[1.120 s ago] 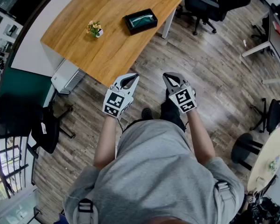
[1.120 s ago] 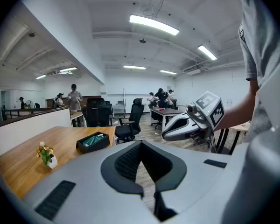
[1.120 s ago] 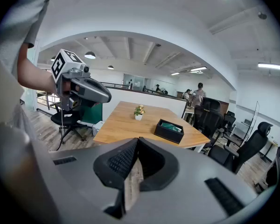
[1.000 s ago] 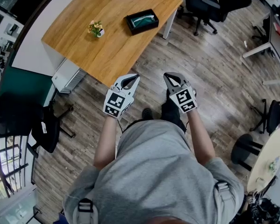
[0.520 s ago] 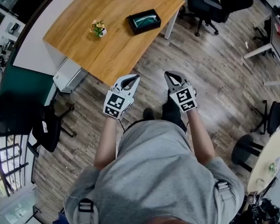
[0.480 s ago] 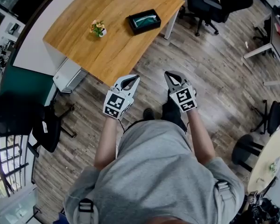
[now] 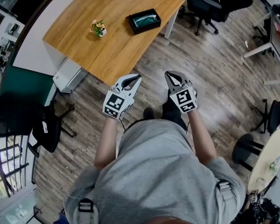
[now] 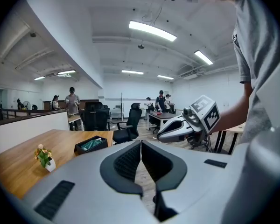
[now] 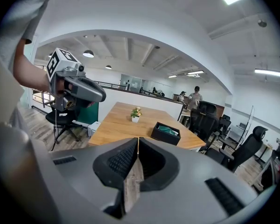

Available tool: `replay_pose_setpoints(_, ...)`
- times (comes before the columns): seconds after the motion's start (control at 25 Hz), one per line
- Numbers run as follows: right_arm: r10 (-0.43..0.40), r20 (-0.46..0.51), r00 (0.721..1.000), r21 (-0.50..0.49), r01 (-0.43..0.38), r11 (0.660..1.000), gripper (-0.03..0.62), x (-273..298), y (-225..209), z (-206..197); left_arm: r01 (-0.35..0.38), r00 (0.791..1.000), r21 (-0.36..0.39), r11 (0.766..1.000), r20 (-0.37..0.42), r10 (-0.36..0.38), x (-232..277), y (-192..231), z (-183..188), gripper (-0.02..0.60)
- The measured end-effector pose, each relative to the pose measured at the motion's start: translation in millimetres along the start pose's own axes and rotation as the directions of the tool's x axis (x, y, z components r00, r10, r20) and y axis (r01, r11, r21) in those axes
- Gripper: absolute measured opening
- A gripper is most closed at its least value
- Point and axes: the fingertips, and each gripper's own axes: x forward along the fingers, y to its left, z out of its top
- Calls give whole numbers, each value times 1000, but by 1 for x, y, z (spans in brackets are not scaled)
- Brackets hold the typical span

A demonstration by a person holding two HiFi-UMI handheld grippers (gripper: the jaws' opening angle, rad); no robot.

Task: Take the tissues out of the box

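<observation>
A black tissue box with teal tissues inside lies near the far right corner of a wooden table. It also shows in the left gripper view as the black box and in the right gripper view as the black box. My left gripper and right gripper are held side by side in front of my body, over the floor, short of the table's near corner. Both are shut with nothing between the jaws. Each shows in the other's view: the right gripper, the left gripper.
A small potted plant stands on the table left of the box. Black office chairs stand beyond the table's right end, another chair at my left. A white cabinet sits under the table. Several people stand far off.
The table and box have drifted slightly right in the head view over the last second. Both grippers stay shut and side by side.
</observation>
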Motion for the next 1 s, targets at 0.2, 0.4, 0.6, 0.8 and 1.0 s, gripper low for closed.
replay_pose_setpoints(0.2,-4,4,1000,-4,4,1000,25,2,-1,-1,-6,1000,2,1000,9,6,0,3,1,23)
replay_pose_setpoints(0.4,-6,18,1000,-6,6,1000,48,1,-2,1,12,1000,-8,1000,17,-12,0,0,1,30)
replay_pose_setpoints(0.6,-41,70,997,6,40,999,105,-4,-8,11,16,1000,-9,1000,12,-16,2,-2,0,104)
replay_pose_setpoints(0.8,-78,95,992,21,76,997,260,-6,-12,14,-1,1000,-2,1000,19,1,-2,1,1,164)
replay_pose_setpoints(1.0,-87,96,992,28,85,996,325,-5,-18,14,-8,1000,-13,1000,15,9,-3,4,-2,222)
